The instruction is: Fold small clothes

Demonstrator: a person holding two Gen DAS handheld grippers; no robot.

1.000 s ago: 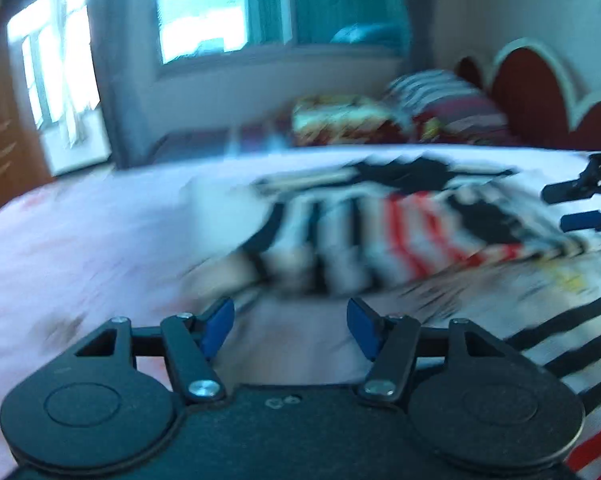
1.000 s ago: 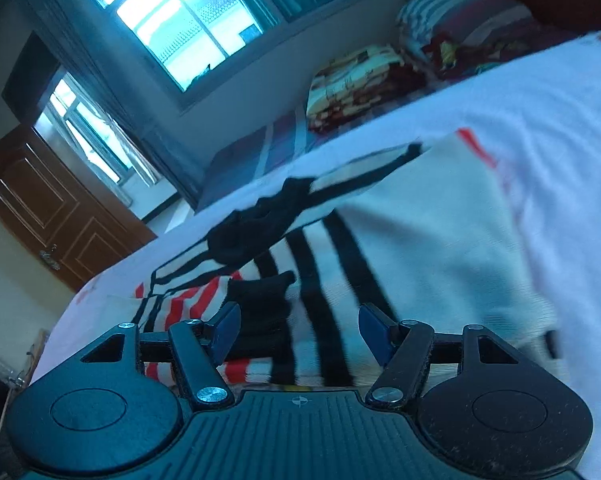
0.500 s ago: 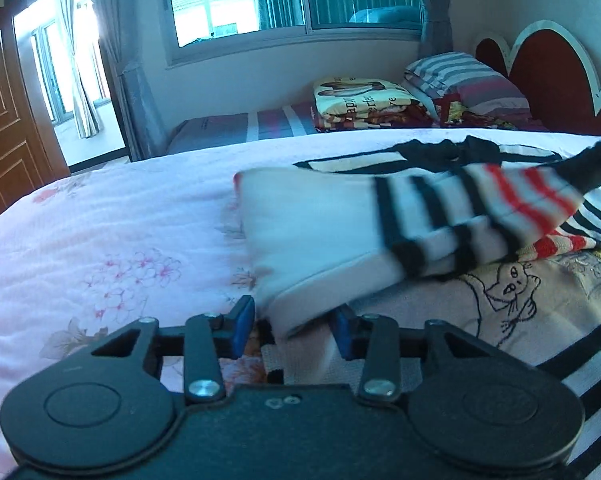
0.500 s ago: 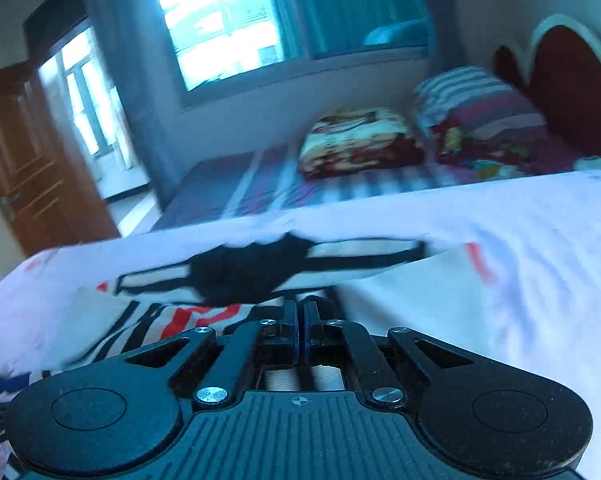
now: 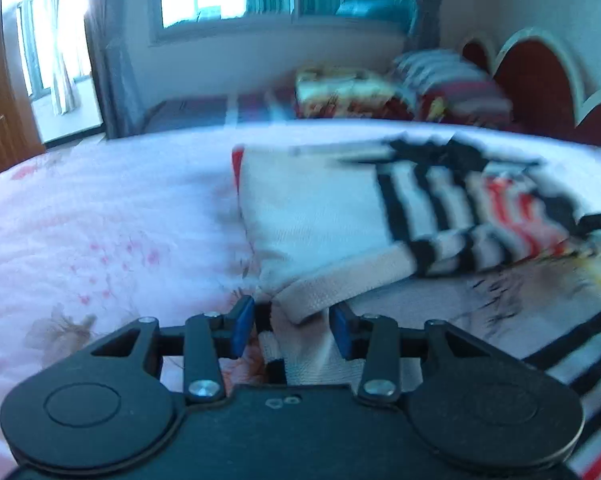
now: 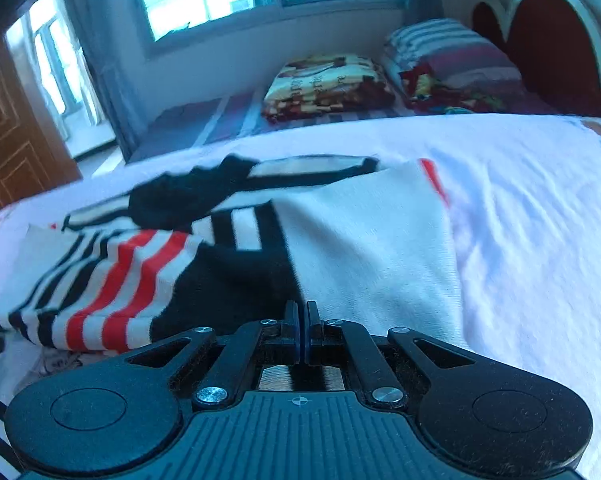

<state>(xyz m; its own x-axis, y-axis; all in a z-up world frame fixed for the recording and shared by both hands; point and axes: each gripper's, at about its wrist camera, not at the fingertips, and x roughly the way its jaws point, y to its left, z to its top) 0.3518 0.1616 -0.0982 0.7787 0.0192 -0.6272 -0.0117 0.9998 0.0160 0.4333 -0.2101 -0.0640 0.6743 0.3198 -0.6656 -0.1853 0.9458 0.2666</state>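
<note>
Fingers of the left gripper stand narrowly apart around the striped sweater's cream hem without visibly pinching it, while the right gripper is pressed fully together at that garment's edge on the bed.

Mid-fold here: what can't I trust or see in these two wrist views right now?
- Left wrist view: striped garment is motion-blurred; its print is unreadable.
- Left gripper: hem lies between the pads; whether they pinch it is unclear.
- Right gripper: shut, but its body hides any pinched cloth.
</note>
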